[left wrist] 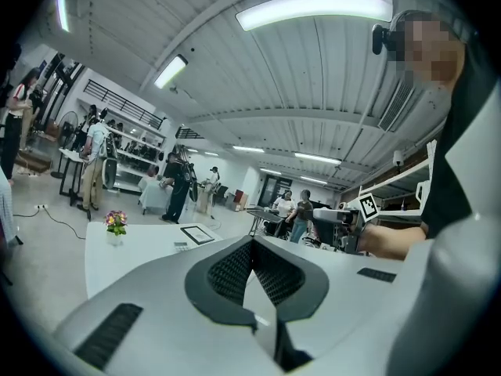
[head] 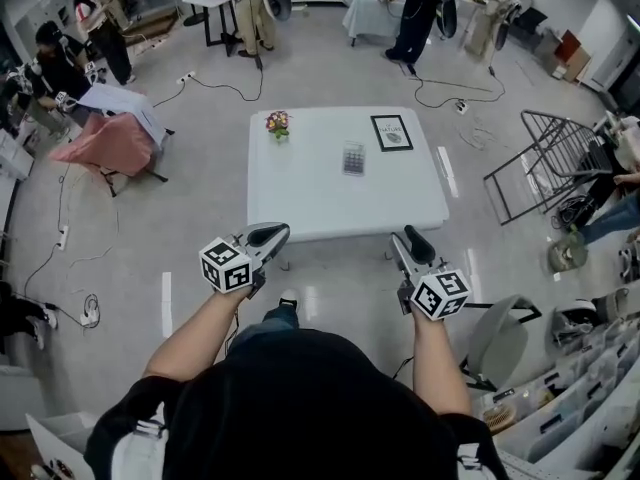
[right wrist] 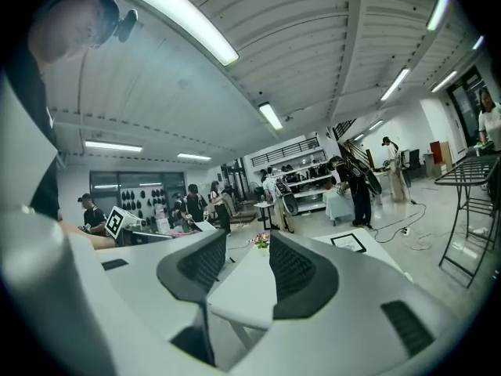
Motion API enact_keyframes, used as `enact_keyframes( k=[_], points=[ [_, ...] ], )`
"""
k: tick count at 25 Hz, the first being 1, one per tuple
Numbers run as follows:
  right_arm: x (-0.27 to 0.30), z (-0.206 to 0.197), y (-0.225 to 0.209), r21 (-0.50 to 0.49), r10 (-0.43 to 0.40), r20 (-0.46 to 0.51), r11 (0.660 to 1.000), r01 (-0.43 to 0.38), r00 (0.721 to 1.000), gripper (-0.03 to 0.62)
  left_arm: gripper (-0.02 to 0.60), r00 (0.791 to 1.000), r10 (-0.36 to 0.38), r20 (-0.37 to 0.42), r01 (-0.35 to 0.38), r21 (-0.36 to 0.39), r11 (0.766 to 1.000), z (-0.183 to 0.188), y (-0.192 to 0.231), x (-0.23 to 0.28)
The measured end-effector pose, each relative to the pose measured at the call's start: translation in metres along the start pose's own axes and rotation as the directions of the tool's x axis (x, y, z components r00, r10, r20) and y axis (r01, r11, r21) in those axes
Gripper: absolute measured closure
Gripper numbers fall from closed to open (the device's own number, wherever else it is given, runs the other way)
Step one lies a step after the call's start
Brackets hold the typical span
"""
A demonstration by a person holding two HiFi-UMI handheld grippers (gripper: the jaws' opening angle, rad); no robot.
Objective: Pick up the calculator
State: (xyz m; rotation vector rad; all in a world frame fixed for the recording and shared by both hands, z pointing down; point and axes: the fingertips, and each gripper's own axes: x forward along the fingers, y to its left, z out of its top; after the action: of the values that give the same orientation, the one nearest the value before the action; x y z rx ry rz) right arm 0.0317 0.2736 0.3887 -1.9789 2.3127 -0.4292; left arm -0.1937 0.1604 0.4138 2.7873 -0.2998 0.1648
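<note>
Lying flat on the white table [head: 300,193], the calculator [head: 354,158] sits well ahead of both grippers, out in front of the gap between them and a little nearer the right gripper's line. Its long axis runs straight away from us, toward the table's far edge. We cannot tell which end carries the display, and its keys and any print are too small to read.

In the left gripper view it shows only as a small grey sliver. In the right gripper view that gripper's own jaws cover most of the tabletop, and we cannot pick it out.

The left gripper [head: 268,234] has its jaw tips pressed together on nothing. The right gripper [head: 412,239] has its jaws spread, with only the table's near edge seen between them.

Just beyond the calculator, toward the right gripper's side, lies a framed picture [head: 391,132]; its lettering is illegible. A small flower pot [head: 277,125] stands beyond, toward the left gripper's side.
</note>
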Motion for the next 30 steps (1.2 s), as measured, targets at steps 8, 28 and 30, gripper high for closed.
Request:
enact_keyframes(
  k=[8, 28, 30],
  points=[
    [0.019, -0.005, -0.014, 0.022, -0.038, -0.027, 0.999, 0.038, 0.999, 0.407, 0.565, 0.999, -0.025, -0.026, 0.024, -0.034, 0.999, -0.005, 0.033, 0.018],
    [0.117, 0.018, -0.071, 0.011, -0.192, -0.063, 0.981, 0.193, 0.979, 0.405, 0.565, 0.978, -0.196, -0.067, 0.192, -0.057, 0.980, 0.024, 0.151, 0.117],
    [0.125, 0.021, -0.071, 0.007, -0.205, -0.060, 0.979, 0.205, 0.977, 0.405, 0.565, 0.975, -0.213, -0.067, 0.209, -0.063, 0.976, 0.028, 0.161, 0.120]
  ],
)
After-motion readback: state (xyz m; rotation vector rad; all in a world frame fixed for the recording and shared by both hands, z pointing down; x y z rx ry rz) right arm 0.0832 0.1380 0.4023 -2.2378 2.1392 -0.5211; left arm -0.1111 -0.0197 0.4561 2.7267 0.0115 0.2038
